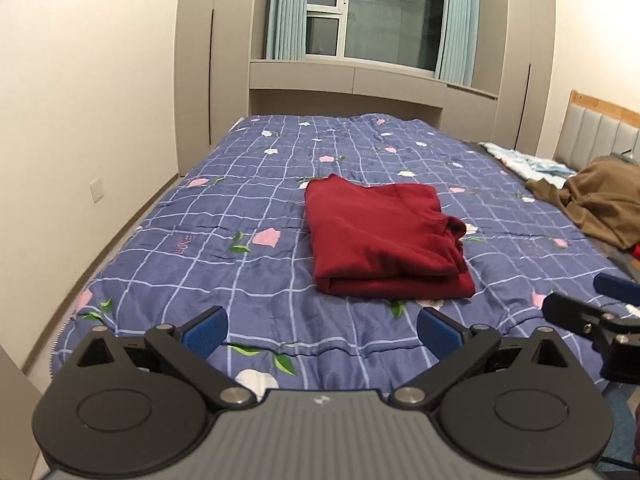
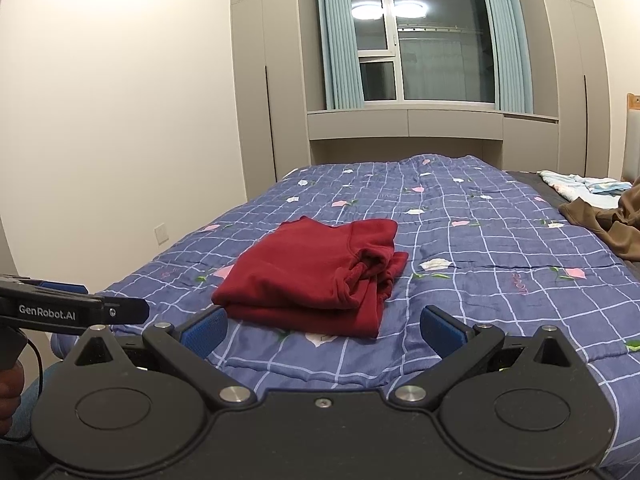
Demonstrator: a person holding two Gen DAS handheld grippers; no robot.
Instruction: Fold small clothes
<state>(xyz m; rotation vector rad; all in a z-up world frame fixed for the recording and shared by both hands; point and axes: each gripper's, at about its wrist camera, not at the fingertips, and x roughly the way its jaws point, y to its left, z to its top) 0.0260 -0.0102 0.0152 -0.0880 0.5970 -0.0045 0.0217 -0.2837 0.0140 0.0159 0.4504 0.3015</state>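
Note:
A dark red garment (image 1: 380,236) lies folded into a thick rectangle on the blue checked quilt (image 1: 248,208); in the right wrist view the red garment (image 2: 316,272) shows a bunched cuff on its right side. My left gripper (image 1: 322,330) hangs open near the bed's front edge, short of the garment, with nothing between its blue pads. My right gripper (image 2: 322,330) is likewise open and empty, just in front of the garment. The right gripper (image 1: 592,300) shows at the left view's right edge, and the left gripper's finger (image 2: 120,308) shows at the right view's left edge.
A brown garment (image 1: 600,204) and a pale blue cloth (image 1: 524,160) lie at the quilt's right, near the padded headboard (image 1: 600,136). Wardrobes and a curtained window (image 2: 416,40) stand beyond the bed. A wall runs along the left. A hand (image 2: 10,392) holds the left gripper's handle.

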